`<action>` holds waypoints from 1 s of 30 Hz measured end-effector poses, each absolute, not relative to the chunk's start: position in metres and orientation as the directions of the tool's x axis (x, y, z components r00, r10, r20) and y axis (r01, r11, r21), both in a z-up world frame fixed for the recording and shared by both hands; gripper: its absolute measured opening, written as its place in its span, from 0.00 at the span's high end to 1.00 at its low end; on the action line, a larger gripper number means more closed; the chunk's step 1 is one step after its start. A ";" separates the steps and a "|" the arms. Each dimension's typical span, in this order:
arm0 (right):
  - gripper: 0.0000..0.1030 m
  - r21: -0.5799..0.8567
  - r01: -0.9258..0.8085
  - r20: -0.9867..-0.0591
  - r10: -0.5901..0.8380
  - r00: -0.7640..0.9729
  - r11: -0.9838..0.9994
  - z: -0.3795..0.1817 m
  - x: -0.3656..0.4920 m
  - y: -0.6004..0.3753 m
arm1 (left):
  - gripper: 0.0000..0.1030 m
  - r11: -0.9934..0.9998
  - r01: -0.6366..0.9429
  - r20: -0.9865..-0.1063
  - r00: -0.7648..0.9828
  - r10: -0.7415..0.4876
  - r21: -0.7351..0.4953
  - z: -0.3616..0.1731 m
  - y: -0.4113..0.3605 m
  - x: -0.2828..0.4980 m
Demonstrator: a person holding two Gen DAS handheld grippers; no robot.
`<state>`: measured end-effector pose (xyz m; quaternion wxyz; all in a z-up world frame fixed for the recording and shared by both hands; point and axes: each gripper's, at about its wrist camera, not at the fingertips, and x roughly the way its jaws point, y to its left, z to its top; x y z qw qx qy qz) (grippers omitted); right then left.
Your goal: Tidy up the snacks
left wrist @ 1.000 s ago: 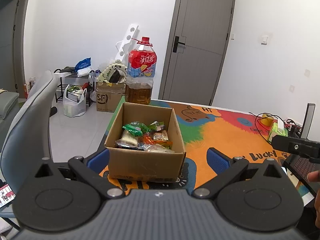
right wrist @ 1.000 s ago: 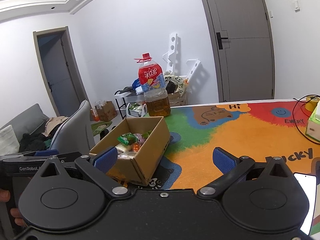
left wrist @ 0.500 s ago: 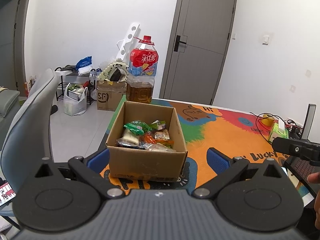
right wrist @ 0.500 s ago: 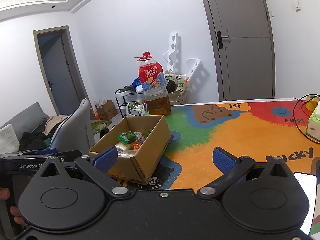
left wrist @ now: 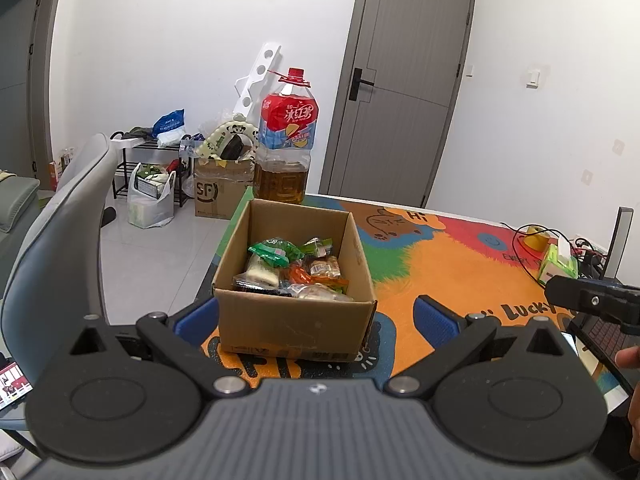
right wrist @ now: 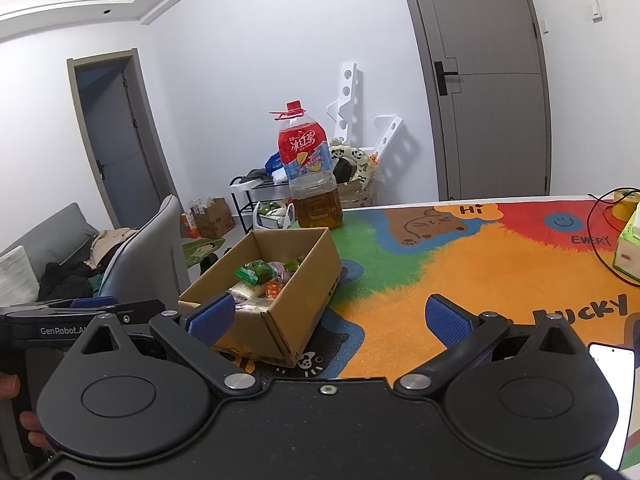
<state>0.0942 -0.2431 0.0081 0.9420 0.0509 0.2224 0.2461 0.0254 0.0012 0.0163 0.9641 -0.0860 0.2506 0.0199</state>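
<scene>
An open cardboard box (left wrist: 294,326) stands at the near left corner of the table and holds several wrapped snacks (left wrist: 296,268), among them a green packet and an orange one. My left gripper (left wrist: 316,318) is open, its blue pads level with the box's front wall on either side, not touching it. In the right wrist view the same box (right wrist: 296,292) with its snacks (right wrist: 264,278) sits left of centre. My right gripper (right wrist: 328,316) is open and empty; its left pad overlaps the box's near corner in the image, its right pad is over the mat.
A big bottle of amber drink (left wrist: 286,152) stands right behind the box. The colourful mat (left wrist: 452,264) covers the table. A tissue box (left wrist: 558,266), tape roll (left wrist: 536,236), cables and a laptop lie at the far right; a phone (right wrist: 612,396) lies near the right gripper. A grey chair (left wrist: 56,240) stands left.
Both grippers stay open and empty. The views have shifted only slightly; the box and bottle sit a little higher in the left wrist view than a second ago.
</scene>
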 end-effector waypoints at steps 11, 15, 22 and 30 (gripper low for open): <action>0.00 0.208 -0.440 -0.395 0.486 0.780 0.874 0.008 0.094 -0.243 | 0.00 0.985 -0.078 -0.492 0.870 -0.009 -0.157 0.015 0.002 0.026; 0.00 0.206 -0.439 -0.395 0.485 0.780 0.874 0.008 0.094 -0.243 | 0.00 0.985 -0.074 -0.490 0.872 -0.013 -0.157 0.016 0.002 0.025; 0.00 0.204 -0.443 -0.396 0.488 0.778 0.873 0.008 0.094 -0.241 | 0.00 0.985 -0.075 -0.490 0.871 -0.012 -0.158 0.017 0.002 0.025; 0.00 0.203 -0.443 -0.400 0.487 0.776 0.873 0.006 0.095 -0.239 | 0.00 0.985 -0.072 -0.493 0.870 -0.016 -0.159 0.018 0.002 0.025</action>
